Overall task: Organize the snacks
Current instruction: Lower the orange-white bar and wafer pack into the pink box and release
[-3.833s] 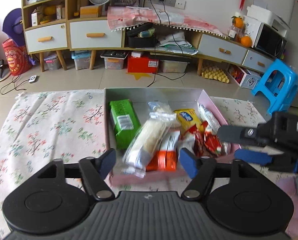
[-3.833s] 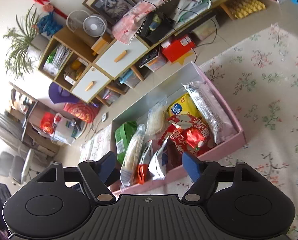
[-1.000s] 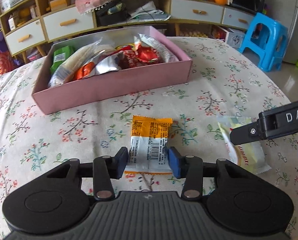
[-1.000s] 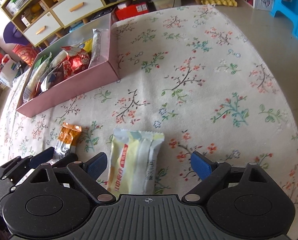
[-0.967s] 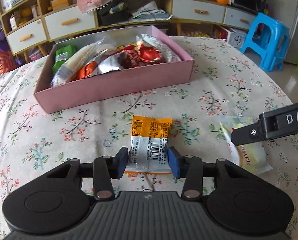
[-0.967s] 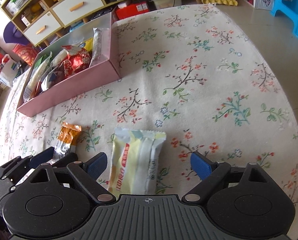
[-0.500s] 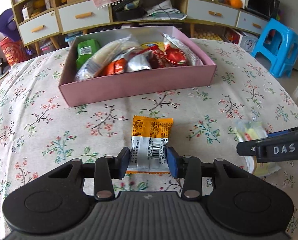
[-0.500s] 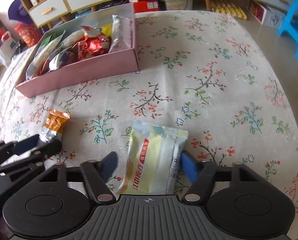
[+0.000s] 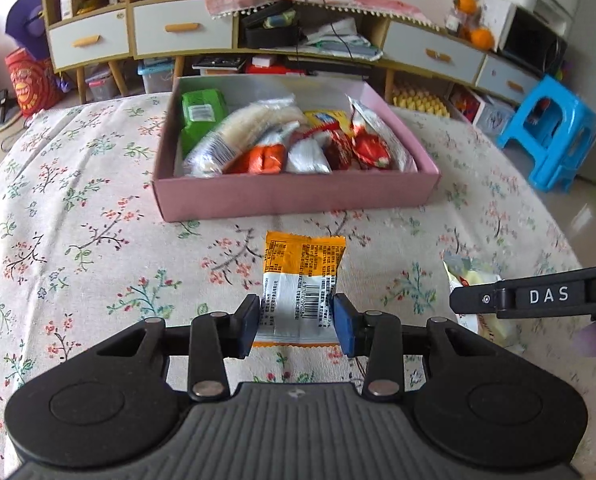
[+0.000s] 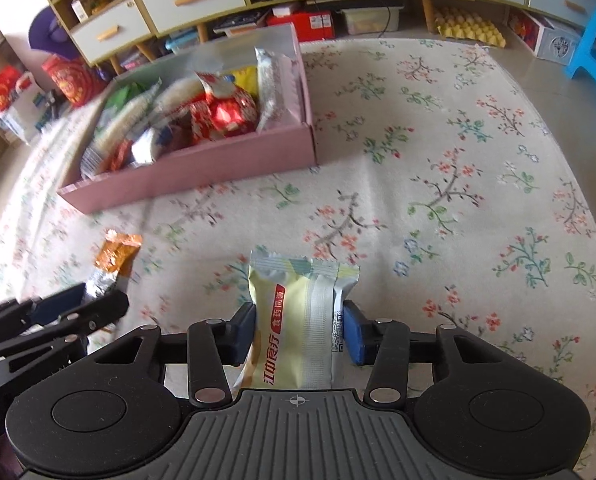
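Gripping two snack packets at once above the flower-printed tablecloth (image 9: 78,208). Left gripper (image 9: 296,326) pinching the near, white end of an orange packet (image 9: 303,276), pads pressing its two sides, jaws nearly together. Right gripper (image 10: 298,330), jaws having just been closing, now squeezing a pale yellow packet (image 10: 298,320) with red lettering, pads touching both long edges. Seen from the left wrist, right gripper (image 9: 453,304) showing only as a black finger over the yellow packet (image 9: 473,280), toward the cloth's right edge. Seen from the right wrist, orange packet (image 10: 116,258) hanging in the left gripper (image 10: 94,300) toward the cloth's left edge, somewhat blurred. Sitting farther back, toward the cloth's far edge and left of centre, a pink box (image 9: 298,196), open-topped, already holding green, white, orange and red snack packs. Standing beyond the cloth's right edge, a blue stool (image 9: 549,132) on the floor.
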A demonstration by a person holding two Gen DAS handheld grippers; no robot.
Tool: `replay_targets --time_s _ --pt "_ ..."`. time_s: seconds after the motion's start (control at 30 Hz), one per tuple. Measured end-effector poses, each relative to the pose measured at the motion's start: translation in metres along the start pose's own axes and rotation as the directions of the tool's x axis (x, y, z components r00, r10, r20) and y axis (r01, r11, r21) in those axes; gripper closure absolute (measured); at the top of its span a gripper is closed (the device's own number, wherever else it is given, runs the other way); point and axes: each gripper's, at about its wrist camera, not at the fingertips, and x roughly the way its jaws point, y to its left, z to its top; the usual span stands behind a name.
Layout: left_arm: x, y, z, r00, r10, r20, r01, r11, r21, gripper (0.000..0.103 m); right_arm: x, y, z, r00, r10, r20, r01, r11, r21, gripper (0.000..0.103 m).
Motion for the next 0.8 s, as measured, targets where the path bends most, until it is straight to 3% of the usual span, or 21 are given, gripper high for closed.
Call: replay_targets --time_s 0.33,0.6,0.8 --pt "-0.016 0.021 0.028 0.996 -0.047 0.077 0.054 0.995 -0.088 0.067 -0.016 0.007 0.026 0.987 0.143 0.077 -0.152 0.980 0.129 0.058" --pt "-0.002 0.031 0.066 0.995 -0.049 0.092 0.056 0.996 -0.073 0.067 -0.004 0.020 0.066 0.985 0.147 0.095 -0.161 0.974 0.161 0.058" --pt "0.022 0.034 0.099 0.993 -0.064 0.102 0.068 0.997 -0.041 0.067 0.015 0.020 0.109 0.976 0.154 0.154 -0.184 0.962 0.204 0.058"
